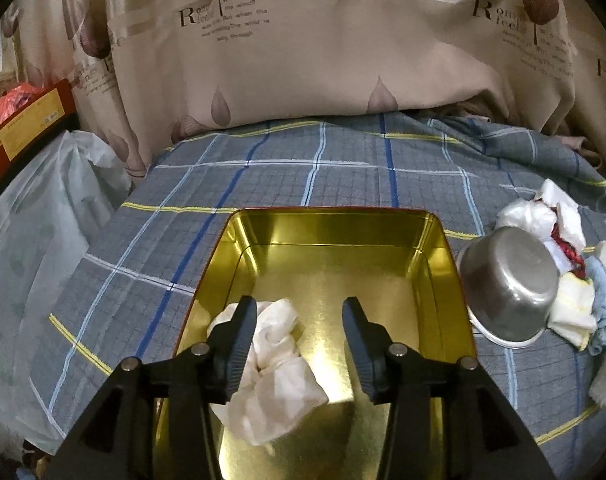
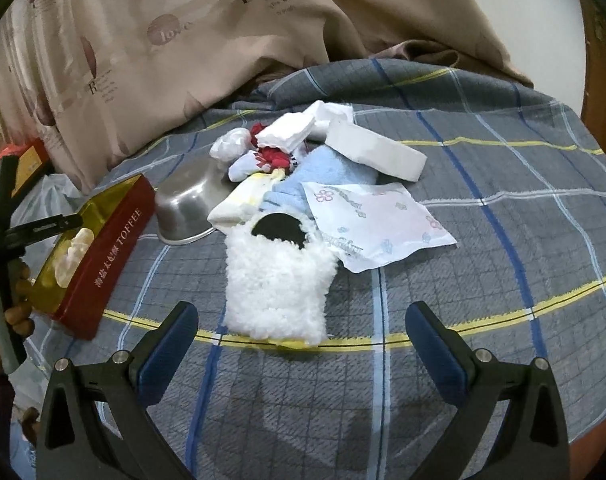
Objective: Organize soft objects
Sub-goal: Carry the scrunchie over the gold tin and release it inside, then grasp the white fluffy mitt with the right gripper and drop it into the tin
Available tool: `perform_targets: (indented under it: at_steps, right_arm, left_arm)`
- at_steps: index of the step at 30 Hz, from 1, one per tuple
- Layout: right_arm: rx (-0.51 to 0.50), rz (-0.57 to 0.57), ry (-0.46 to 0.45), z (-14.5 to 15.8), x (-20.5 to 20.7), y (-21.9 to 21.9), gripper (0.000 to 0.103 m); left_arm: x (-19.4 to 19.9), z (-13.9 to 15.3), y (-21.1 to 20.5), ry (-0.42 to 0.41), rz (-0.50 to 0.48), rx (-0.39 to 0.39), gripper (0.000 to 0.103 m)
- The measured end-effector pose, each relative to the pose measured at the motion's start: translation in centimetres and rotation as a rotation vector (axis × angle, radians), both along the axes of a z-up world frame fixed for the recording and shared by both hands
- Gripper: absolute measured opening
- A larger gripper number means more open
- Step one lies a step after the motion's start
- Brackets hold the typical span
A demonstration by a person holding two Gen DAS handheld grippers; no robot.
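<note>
A gold-lined tin box (image 1: pixel 443 264) with red outer walls (image 2: pixel 115 240) sits on the plaid bed. A crumpled white cloth (image 1: pixel 277 368) lies in its near left part. My left gripper (image 1: pixel 299 320) is open above the box, its left finger beside the cloth. My right gripper (image 2: pixel 301 324) is open and empty, just short of a fluffy white pouch (image 2: pixel 275 284). Behind the pouch lies a pile: a blue towel (image 2: pixel 323 172), a white floral packet (image 2: pixel 379 220), a white foam block (image 2: pixel 375 152), socks and white wads (image 2: pixel 287 132).
A steel bowl (image 2: pixel 187 204) lies tipped between the box and the pile; it also shows in the left wrist view (image 1: pixel 511 284). A beige printed quilt (image 1: pixel 303 60) rises behind. A white plastic bag (image 1: pixel 43 220) and a red-yellow carton (image 1: pixel 27 120) sit left of the bed.
</note>
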State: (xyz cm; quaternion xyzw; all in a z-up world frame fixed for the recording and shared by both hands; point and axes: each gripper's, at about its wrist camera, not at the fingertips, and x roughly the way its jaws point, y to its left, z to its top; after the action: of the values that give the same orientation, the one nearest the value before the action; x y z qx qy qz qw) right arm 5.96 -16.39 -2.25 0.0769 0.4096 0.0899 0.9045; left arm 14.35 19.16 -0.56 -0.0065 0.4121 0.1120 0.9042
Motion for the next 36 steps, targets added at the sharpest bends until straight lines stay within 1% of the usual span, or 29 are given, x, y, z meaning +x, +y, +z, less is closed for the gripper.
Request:
perform_targets:
  at_steps: [5,7,8,9,10,11,12,16,18,20,21,23,24,25,26,27,29,31,33,36]
  right_arm:
    - [0.064,-0.024,0.027,-0.4,0.4,-0.7,0.103]
    - [0.075,-0.034,0.032,-0.5,0.5,-0.9,0.101]
    - [0.078,-0.037,0.032,-0.5,0.5,-0.9,0.097]
    - [0.083,-0.035,0.036,-0.6,0.5,-1.0,0.09]
    - [0.087,-0.031,0.046,-0.7,0.5,-1.0,0.085]
    - [0.092,-0.025,0.058,-0.8,0.7,-0.9,0.077]
    - [0.096,-0.02,0.066,-1.0,0.8,-0.9,0.075]
    - [0.137,-0.031,0.08,-1.3,1.1,-1.2,0.075]
    - [0.151,-0.034,0.087,-1.3,1.3,-1.3,0.075]
    - [0.195,-0.045,0.105,-1.3,1.6,-1.5,0.075]
    - [0.217,-0.054,0.11,-1.3,1.6,-1.6,0.075]
    - [0.231,-0.055,0.113,-1.1,1.7,-1.4,0.075]
    - [0.215,-0.042,0.114,-1.1,1.8,-0.9,0.072]
    - [0.204,-0.03,0.117,-1.2,2.0,-0.6,0.062]
    - [0.194,-0.012,0.136,-1.5,2.2,-0.2,0.033]
    - [0.187,-0.007,0.153,-1.6,2.3,-0.1,0.033]
    - [0.177,-0.008,0.125,-1.0,1.9,0.1,0.03]
    - [0.185,0.031,0.093,0.3,1.1,0.8,0.028]
    - [0.188,0.091,0.064,2.1,0.7,2.3,0.027]
    - [0.195,0.223,0.03,5.4,1.4,6.1,0.027]
  left_arm:
    - [-1.5,1.4,-0.8,-0.011,-0.01,-0.011,0.045]
    - [-2.7,2.3,-1.4,-0.025,-0.008,-0.018,0.045]
    - [-3.3,2.6,-1.7,-0.03,-0.008,-0.023,0.045]
    - [-3.9,2.9,-2.1,-0.03,-0.004,-0.026,0.045]
    - [-4.8,3.4,-2.5,-0.031,-0.001,-0.03,0.045]
    - [-5.5,3.7,-2.9,-0.035,-0.002,-0.037,0.045]
    - [-6.6,4.2,-3.5,-0.043,-0.005,-0.051,0.045]
    - [-9.7,5.1,-5.8,-0.05,-0.04,-0.067,0.045]
    - [-11.2,5.2,-6.7,-0.052,-0.053,-0.09,0.046]
    - [-12.5,5.0,-7.2,-0.035,-0.049,-0.123,0.046]
    - [-13.2,4.6,-7.5,-0.025,-0.046,-0.151,0.046]
    - [-13.9,4.1,-7.5,-0.005,-0.042,-0.174,0.046]
    - [-14.2,3.8,-7.5,0.005,-0.04,-0.182,0.046]
    - [-14.5,3.6,-7.5,0.012,-0.037,-0.19,0.046]
    - [-14.6,3.5,-7.5,0.014,-0.034,-0.192,0.046]
    - [-14.7,3.4,-7.3,0.014,-0.029,-0.188,0.046]
    - [-14.9,3.6,-6.9,0.0,-0.008,-0.164,0.046]
    - [-15.0,4.0,-6.3,-0.016,0.006,-0.157,0.046]
    - [-15.3,4.3,-5.7,-0.043,0.046,-0.135,0.046]
    - [-15.9,4.8,-4.7,-0.088,0.111,-0.094,0.046]
